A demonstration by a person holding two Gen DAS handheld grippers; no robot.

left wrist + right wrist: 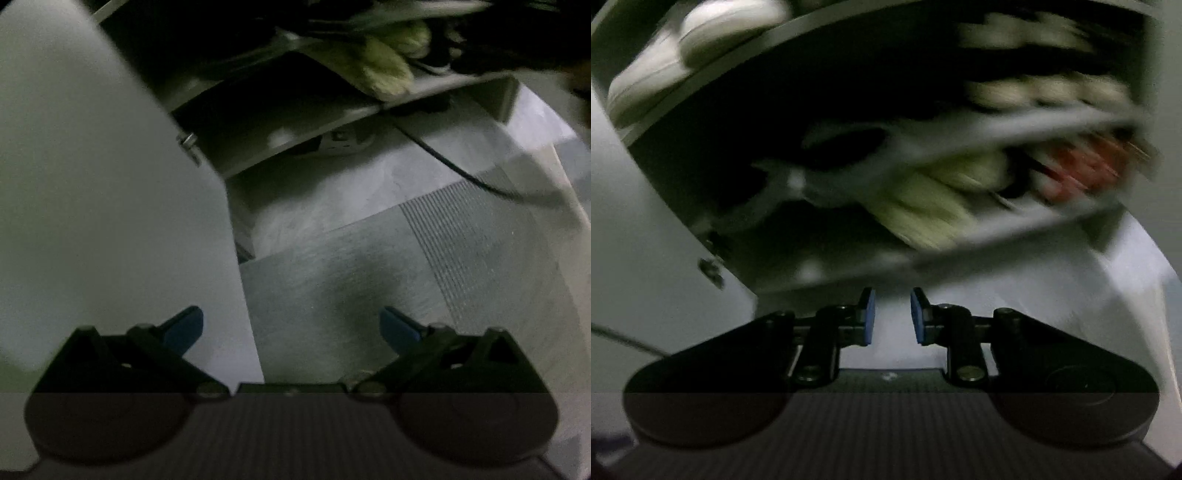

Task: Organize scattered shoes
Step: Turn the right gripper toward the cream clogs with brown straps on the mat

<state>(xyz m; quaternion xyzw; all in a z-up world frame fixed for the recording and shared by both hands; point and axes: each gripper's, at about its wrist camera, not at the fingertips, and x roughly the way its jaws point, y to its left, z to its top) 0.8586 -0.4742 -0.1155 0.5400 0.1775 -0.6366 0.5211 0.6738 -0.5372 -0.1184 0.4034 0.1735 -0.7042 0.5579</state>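
Left wrist view: a white door panel [103,192] fills the left side, its edge running down to the left gripper [291,328]; open grey floor [351,280] lies ahead. That gripper stands wide, nothing between its blue pads. Beyond, a shelf edge [295,136] crosses, with a yellow-green shoe [384,70] on it and a black cable [461,173] trailing over the floor to the right. Right wrist view, blurred: white shoes [701,40] sit on the upper shelf at left. The right gripper [892,317] has only a narrow gap, empty, over bare floor. On the shelf ahead lie the yellow-green shoe [934,199] and, rightward, a red shoe [1082,170].
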